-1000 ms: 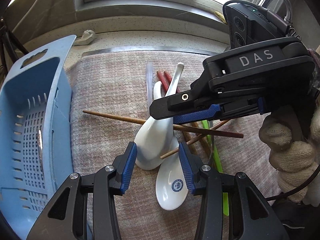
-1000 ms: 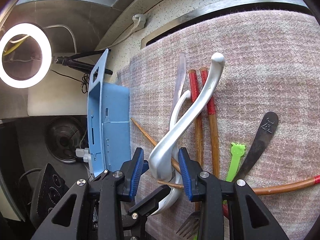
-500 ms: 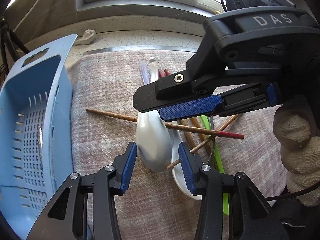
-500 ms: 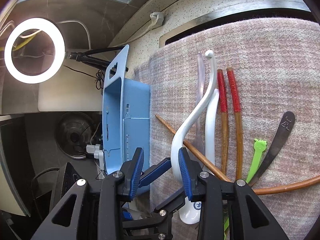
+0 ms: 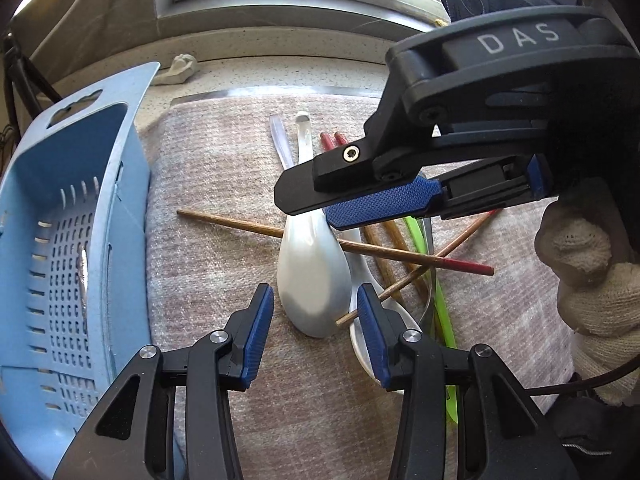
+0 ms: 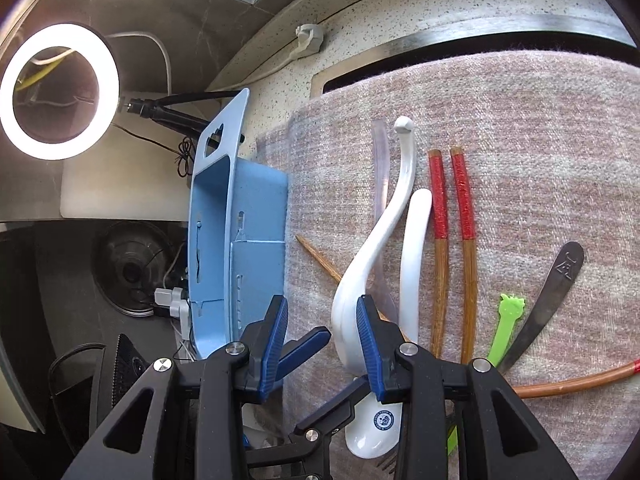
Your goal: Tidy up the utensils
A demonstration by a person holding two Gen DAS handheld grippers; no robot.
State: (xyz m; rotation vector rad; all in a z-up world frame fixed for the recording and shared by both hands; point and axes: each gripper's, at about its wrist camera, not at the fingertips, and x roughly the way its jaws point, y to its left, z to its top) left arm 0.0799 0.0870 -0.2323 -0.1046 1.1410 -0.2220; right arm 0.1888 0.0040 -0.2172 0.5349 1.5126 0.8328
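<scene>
Left wrist view: left gripper (image 5: pixel 316 328) sits low and near, jaws apart, nothing between the pads; the white spoon (image 5: pixel 312 276) bowl lies on the cloth (image 5: pixel 212 200) just past its tips. Right gripper (image 5: pixel 340 208) comes in from the right above the spoon's handle, and from this side I can't tell how its jaws stand. A second white spoon (image 5: pixel 372 332) lies partly under the first, w/ crossed wooden chopsticks (image 5: pixel 384 250), a green pick (image 5: pixel 440 312) and a clear utensil (image 5: pixel 280 140) around it. Blue basket (image 5: pixel 68 240) stands at the left edge of the cloth. Gloved hand (image 5: pixel 584 276) at far right.

Right wrist view: right gripper (image 6: pixel 322 340) jaws apart, the white spoon (image 6: pixel 372 248) resting against the right pad, prob. touching, not pinched. Second white spoon (image 6: pixel 416 248) lies just right of it, then two red-wrapped chopsticks (image 6: pixel 440 240), green pick (image 6: pixel 506 328) and a dark metal handle (image 6: pixel 556 280). Blue basket (image 6: pixel 224 240) to the left, ring light (image 6: pixel 58 92) far left. Left gripper's tips (image 6: pixel 316 340) show near the bottom, betw. the pads.
</scene>
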